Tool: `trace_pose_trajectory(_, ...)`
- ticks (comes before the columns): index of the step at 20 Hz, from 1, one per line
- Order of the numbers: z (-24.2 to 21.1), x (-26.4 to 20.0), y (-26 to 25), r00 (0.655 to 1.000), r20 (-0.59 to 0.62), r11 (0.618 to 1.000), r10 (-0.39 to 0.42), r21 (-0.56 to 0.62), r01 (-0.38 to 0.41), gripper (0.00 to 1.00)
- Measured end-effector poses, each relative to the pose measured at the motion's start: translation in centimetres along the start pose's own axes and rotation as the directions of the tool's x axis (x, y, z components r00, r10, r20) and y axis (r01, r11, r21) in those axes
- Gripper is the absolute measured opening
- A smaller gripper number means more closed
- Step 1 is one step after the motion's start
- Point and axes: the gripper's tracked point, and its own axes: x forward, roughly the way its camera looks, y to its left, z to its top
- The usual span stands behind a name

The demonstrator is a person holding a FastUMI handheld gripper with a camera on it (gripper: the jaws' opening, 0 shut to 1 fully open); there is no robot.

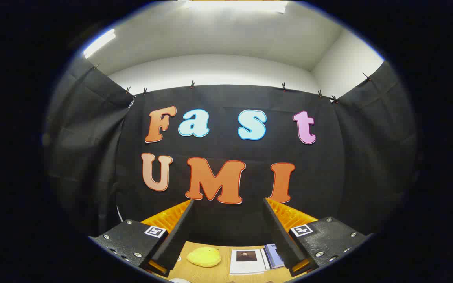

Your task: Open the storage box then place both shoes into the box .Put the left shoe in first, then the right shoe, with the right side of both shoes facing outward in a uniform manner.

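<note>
My gripper (228, 201) is held high and level, facing the booth's back wall, with its fingers (179, 230) spread wide apart and nothing between them. Low between the fingers I see a strip of wooden table (222, 271). On it lies a yellow lemon-like object (204, 256), and next to it a white booklet with a dark picture (247, 260) and a blue-covered booklet (273, 254).
Black cloth hangs across the back and both sides of the booth, clipped along its top edge. Above it are a white wall and ceiling with strip lights (99, 42).
</note>
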Motion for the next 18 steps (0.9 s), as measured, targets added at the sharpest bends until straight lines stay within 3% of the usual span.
trace_pose_trajectory(18, 2.5, 0.0, 1.2, 0.998, 0.062, 0.998, 0.01, 0.062, -0.014, 0.99)
